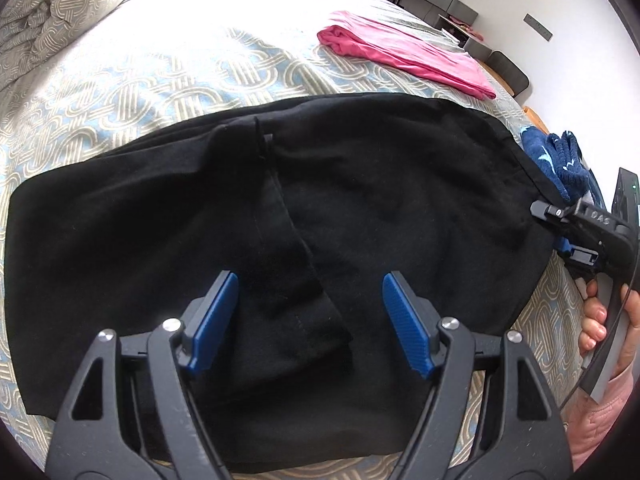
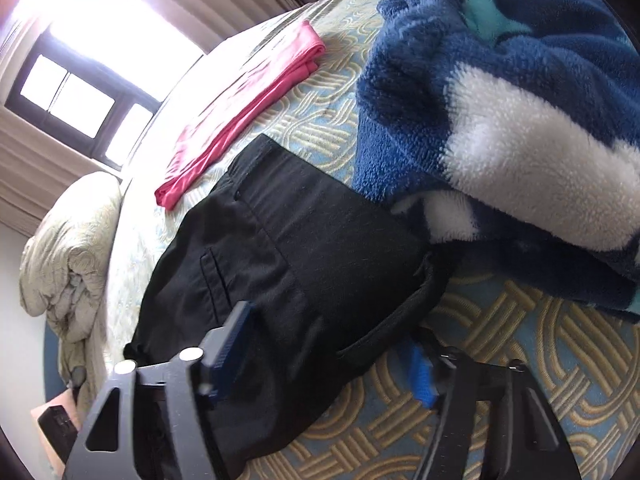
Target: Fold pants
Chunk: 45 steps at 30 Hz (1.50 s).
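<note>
From the left wrist we see our left gripper spread wide and empty over the near edge of the black pants, which lie folded over on the patterned bed, with the pink garment well beyond. From the right wrist, our right gripper also stands wide, straddling the pants' waistband end just beside the blue fleece blanket. We judge the fold midway; next both claws must close on an edge and carry it across.
</note>
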Available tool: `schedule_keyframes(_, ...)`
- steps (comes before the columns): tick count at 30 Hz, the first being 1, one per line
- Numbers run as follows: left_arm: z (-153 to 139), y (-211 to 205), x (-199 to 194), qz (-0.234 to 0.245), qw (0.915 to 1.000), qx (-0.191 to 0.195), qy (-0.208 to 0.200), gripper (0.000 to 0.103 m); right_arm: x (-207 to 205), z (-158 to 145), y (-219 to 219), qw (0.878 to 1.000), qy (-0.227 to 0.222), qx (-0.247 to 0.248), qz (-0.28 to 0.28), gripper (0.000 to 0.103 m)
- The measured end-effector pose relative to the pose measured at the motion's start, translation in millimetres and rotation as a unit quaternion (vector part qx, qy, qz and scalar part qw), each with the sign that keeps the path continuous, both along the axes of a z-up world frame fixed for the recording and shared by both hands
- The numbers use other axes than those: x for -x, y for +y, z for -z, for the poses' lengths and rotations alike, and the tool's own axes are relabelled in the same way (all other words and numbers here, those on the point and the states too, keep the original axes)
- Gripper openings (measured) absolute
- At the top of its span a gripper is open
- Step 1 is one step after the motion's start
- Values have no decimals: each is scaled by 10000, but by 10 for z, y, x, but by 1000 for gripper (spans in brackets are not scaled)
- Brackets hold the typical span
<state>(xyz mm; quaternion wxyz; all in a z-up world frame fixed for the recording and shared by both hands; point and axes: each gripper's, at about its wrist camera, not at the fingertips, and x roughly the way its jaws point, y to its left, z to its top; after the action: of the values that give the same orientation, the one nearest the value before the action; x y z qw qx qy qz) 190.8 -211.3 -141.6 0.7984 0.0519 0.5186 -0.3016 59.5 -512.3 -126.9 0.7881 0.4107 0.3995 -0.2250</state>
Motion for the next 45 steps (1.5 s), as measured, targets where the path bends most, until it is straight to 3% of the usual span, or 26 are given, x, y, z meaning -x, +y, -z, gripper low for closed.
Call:
schedule_keyframes(3,7,31,6,31,10000,61,22,75,5,-56,24,9997,39,256,-36,30)
schedule_keyframes(6,-4,66,-6,36,9999,140,66,75,5,-211,131,9979,-47,619,-177,21)
schedule_keyframes(11,-69,217,-49,-46,9993,353,128,75,-128,-627,474,9863,-134,1528,-609,20)
schedule_keyframes(17,-194,639,-145,-316,9973,644,130,75,-321,-1036,950,9691,-400,2133,-1172,20)
schedule_keyframes(20,-259,937,-197,-540,9961,690,28,75,-484,-1211,1359,9526,-566,2492,-1651,20)
schedule_keyframes(24,-321,1415,-234,-885,9935,707,-132,75,-701,-1334,2137,9142,-825,2919,-2686,20)
schedule_keyframes(28,-284,1852,-252,-1259,9887,808,-28,75,-977,-1154,2810,8821,-906,2823,-3660,20)
schedule_keyframes(31,-196,2157,-244,-1542,9836,931,131,75,-1132,-815,3284,8520,-728,2718,-4416,20)
schedule_keyframes(34,-102,2303,-245,-1687,9788,1111,352,75,-1280,-356,3574,8274,-99,2397,-5077,21)
schedule_keyframes(36,-74,2336,-234,-1671,9782,1168,406,75,-1270,-156,3661,8149,208,2470,-5239,23)
schedule_keyframes(38,-51,2327,-229,-1601,9779,1244,501,75,-1212,-151,3672,8056,137,2606,-5318,27)
schedule_keyframes(40,-46,2264,-246,-1521,9761,1411,643,76,-1123,-217,3592,7991,6,2380,-5522,32)
schedule_keyframes(42,-39,2156,-265,-1392,9737,1610,810,76,-1065,-329,3475,8016,-204,1971,-5641,35)
schedule_keyframes(45,-65,1948,-270,-1151,9750,1682,884,82,-1010,-514,3253,8136,-411,1796,-5515,41)
